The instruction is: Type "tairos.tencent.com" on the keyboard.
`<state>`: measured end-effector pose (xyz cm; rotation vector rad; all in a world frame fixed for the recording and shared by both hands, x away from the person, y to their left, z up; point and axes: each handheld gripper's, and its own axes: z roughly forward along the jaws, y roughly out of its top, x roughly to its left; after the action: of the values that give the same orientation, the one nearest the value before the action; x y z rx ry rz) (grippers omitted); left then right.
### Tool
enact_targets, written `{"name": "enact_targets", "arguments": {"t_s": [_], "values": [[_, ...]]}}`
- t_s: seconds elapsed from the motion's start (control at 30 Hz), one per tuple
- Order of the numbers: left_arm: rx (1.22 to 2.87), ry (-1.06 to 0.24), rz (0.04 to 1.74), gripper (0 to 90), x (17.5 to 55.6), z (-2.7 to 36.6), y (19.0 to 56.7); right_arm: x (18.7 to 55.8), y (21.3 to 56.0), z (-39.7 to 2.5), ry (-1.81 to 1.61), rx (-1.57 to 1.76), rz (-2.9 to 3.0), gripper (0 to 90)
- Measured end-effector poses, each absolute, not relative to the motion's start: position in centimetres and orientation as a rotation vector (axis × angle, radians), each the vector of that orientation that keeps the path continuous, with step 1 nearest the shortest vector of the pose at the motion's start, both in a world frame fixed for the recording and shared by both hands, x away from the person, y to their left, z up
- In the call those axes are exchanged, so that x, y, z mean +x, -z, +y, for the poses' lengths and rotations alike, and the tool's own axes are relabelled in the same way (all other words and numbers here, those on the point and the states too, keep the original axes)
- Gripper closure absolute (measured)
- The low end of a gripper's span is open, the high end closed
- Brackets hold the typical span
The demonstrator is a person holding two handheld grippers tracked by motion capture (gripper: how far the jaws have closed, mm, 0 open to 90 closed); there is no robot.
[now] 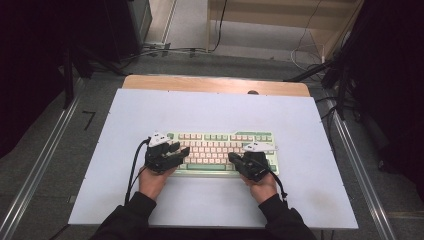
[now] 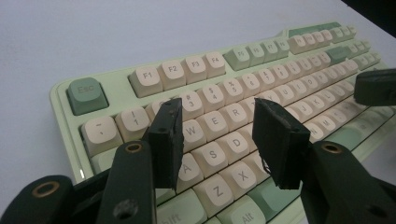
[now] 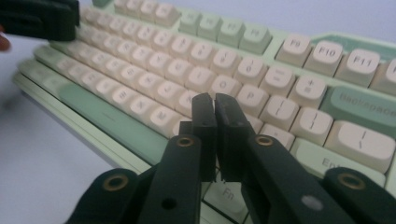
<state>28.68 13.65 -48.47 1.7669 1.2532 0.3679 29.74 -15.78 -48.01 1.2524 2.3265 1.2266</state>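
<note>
A pale green keyboard point(image 1: 220, 147) with cream and green keycaps lies in the middle of the white table top. My left gripper point(image 1: 181, 148) hovers over its left end. In the left gripper view this gripper point(image 2: 217, 116) is open above the W, E, S and D keys of the keyboard point(image 2: 173, 70), with nothing between its jaws. My right gripper point(image 1: 233, 157) reaches in over the keyboard's front right part. In the right gripper view it point(image 3: 215, 100) is shut on nothing, its tips just above the keys of the keyboard point(image 3: 289, 107) below the P key.
The white sheet point(image 1: 215, 107) covers a wooden table whose far edge point(image 1: 215, 84) shows. Metal rails point(image 1: 45, 160) run along both sides on the floor. Cables point(image 1: 165, 50) and a wooden frame point(image 1: 280, 20) lie beyond the table. The other gripper point(image 2: 376, 86) shows at the right of the left gripper view.
</note>
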Motion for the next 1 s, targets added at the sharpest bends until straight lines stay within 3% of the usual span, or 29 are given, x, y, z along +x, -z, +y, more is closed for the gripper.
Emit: {"name": "enact_targets", "arguments": {"t_s": [0.07,0.2,0.47,0.7,1.0], "values": [[1.769,-0.367,1.252,53.5,28.68,13.58,48.51,29.87,47.57,-15.86,-1.260,1.256,2.316,69.6],[1.772,-0.367,1.249,53.5,28.67,13.51,48.52,30.07,47.00,-15.95,-1.298,1.251,2.285,58.2],[1.774,-0.361,1.246,53.7,28.67,13.40,48.57,30.43,46.84,-16.09,-1.301,1.254,2.273,56.0],[1.779,-0.348,1.233,57.0,28.66,13.23,48.56,30.47,46.84,-15.98,-1.291,1.245,2.270,63.4],[1.773,-0.344,1.230,57.0,28.76,12.96,48.52,30.33,46.87,-15.67,-1.274,1.221,2.275,83.9]]}}
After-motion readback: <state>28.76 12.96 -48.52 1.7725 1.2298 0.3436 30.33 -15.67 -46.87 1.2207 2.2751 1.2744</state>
